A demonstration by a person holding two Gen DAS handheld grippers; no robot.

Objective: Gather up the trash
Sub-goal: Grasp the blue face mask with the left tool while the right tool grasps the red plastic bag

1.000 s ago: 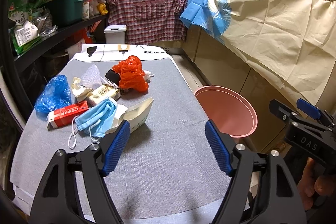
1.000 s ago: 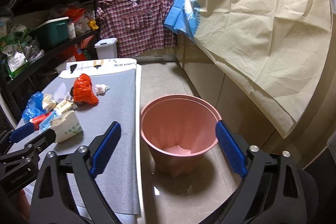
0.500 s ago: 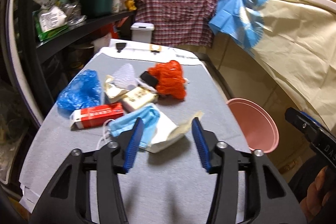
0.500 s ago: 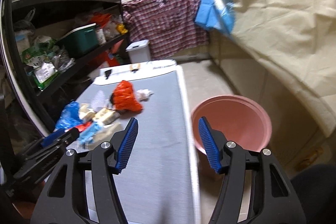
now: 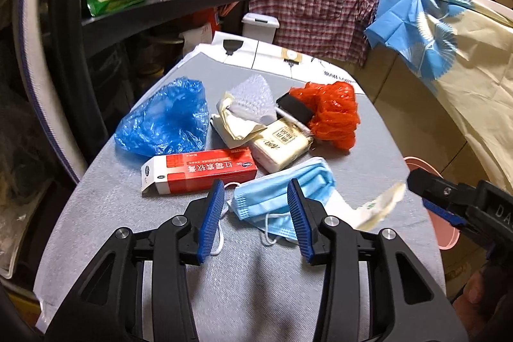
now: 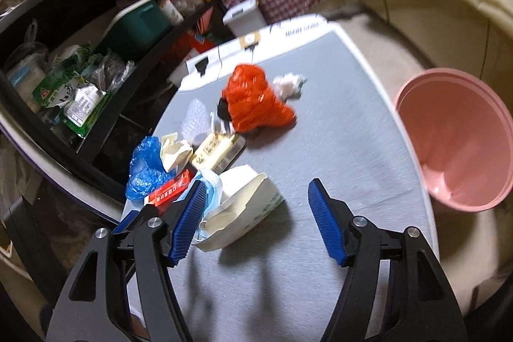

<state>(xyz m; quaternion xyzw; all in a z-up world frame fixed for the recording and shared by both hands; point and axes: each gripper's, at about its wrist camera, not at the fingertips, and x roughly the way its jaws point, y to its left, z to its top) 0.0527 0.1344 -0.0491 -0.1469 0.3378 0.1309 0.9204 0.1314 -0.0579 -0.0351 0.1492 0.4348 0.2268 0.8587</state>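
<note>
Hidden: your left tool covers part of the face mask; jaws spread, just narrowed.
Right tool: spread, just widening, pinching nothing beside the white packet.
Room: bare counter toward the pink bucket.

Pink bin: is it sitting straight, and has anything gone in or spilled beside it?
The pink bin stands upright on the floor beside the table, seemingly empty, with nothing spilled beside it. All the trash is still on the table: the face mask, red carton and orange bag among it.
</note>
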